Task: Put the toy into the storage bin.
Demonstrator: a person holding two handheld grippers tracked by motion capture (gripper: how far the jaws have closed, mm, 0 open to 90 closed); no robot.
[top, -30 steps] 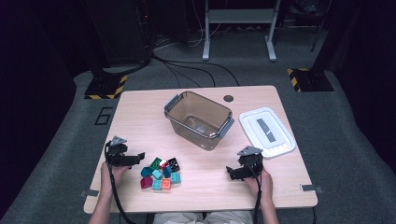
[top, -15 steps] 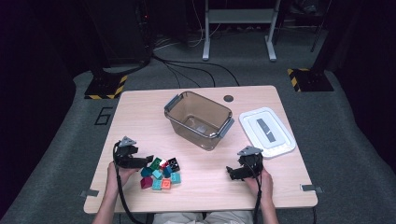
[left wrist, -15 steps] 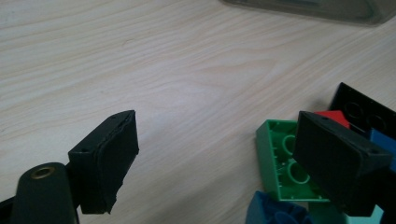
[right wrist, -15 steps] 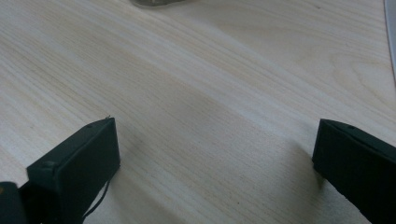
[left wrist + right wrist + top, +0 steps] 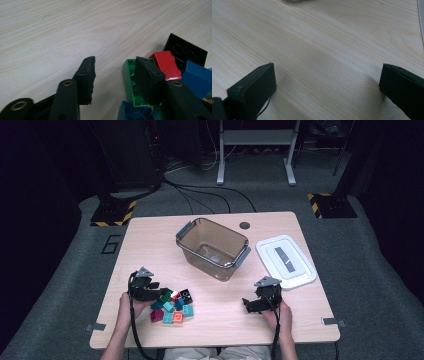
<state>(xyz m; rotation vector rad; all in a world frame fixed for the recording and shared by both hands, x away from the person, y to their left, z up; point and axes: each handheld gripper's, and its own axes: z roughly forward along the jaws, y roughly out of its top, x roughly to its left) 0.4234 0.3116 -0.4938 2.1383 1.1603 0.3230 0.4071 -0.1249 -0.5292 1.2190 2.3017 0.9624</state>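
Overhead view; two close tabletop (image 5: 150, 250) views.

You are working on a pale wood-grain table (image 5: 150, 245), smooth and matt. The green brick (image 5: 130, 82), red brick (image 5: 166, 63) and black brick (image 5: 185, 50) are showing glossy moulded plastic. The bin (image 5: 212, 247) is looking like clear, brown-tinted plastic, its lid (image 5: 285, 260) white plastic.

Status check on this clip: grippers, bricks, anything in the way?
Left gripper closing at the green brick, one pad inside its hollow, other side not yet touching. Right gripper open on bare table. Red brick crowds the green one.
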